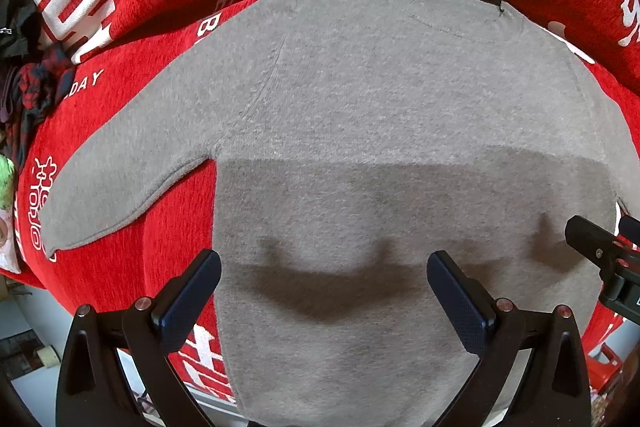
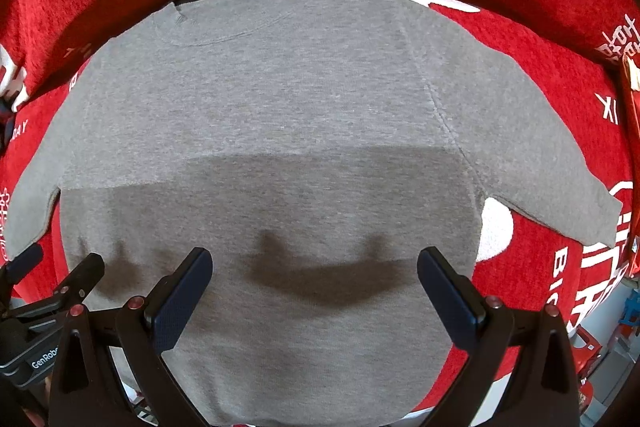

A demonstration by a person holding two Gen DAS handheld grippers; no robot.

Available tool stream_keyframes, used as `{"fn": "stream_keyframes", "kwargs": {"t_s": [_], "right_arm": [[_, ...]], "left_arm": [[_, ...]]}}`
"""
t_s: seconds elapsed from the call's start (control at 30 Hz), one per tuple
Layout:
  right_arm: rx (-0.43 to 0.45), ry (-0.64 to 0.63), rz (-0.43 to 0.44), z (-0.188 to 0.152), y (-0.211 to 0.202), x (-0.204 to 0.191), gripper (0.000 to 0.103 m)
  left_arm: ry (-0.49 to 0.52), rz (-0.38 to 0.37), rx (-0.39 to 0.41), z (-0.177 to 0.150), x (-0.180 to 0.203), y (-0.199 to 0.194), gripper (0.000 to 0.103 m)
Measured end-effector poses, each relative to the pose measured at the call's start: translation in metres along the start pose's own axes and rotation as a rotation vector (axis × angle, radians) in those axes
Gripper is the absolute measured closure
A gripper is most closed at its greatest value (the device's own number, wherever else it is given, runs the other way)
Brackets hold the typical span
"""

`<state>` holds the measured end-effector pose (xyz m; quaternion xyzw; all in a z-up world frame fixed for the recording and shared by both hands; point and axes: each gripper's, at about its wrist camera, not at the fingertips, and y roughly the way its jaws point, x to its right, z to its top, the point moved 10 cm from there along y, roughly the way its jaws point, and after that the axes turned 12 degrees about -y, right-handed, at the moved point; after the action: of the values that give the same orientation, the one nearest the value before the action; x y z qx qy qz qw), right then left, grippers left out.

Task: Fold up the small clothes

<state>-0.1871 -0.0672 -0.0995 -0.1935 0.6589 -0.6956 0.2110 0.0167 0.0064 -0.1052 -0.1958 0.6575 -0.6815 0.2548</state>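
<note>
Grey tee (image 1: 360,99) flat, both grippers (image 1: 324,291) (image 2: 316,287) open

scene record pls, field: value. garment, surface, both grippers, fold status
garment: grey short-sleeved top, lying flat, neckline at the far side, both sleeves spread out
surface: red cloth with white lettering under it
left hand-held gripper: open, above the hem area, holding nothing
right hand-held gripper: open, above the hem area, holding nothing
fold status: no fold visible yet
clutter: dark bundled fabric at the left edge of the cloth
</note>
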Motion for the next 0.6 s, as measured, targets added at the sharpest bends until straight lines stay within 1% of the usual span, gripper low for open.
{"fn": "stream_keyframes", "kwargs": {"t_s": [0.07, 0.17, 0.27, 0.43, 0.6], "right_arm": [[-0.021, 0.002, 0.000, -0.002, 0.001, -0.002, 0.001], [-0.027, 0.002, 0.001, -0.002, 0.002, -0.002, 0.001], [-0.012, 0.002, -0.013, -0.002, 0.001, -0.001, 0.001], [-0.010, 0.001, -0.015, 0.001, 0.002, -0.001, 0.001], [-0.019, -0.001, -0.024, 0.000, 0.005, -0.003, 0.001]], "left_arm": [[-0.002, 0.018, 0.006, 0.001, -0.002, 0.001, 0.000], [-0.005, 0.039, 0.030, 0.004, -0.007, 0.001, 0.000], [-0.006, 0.057, 0.048, 0.005, -0.010, 0.000, 0.000], [-0.008, 0.063, 0.051, 0.003, -0.014, 0.001, 0.000], [-0.008, 0.061, 0.033, -0.001, -0.015, 0.002, 0.000]]}}
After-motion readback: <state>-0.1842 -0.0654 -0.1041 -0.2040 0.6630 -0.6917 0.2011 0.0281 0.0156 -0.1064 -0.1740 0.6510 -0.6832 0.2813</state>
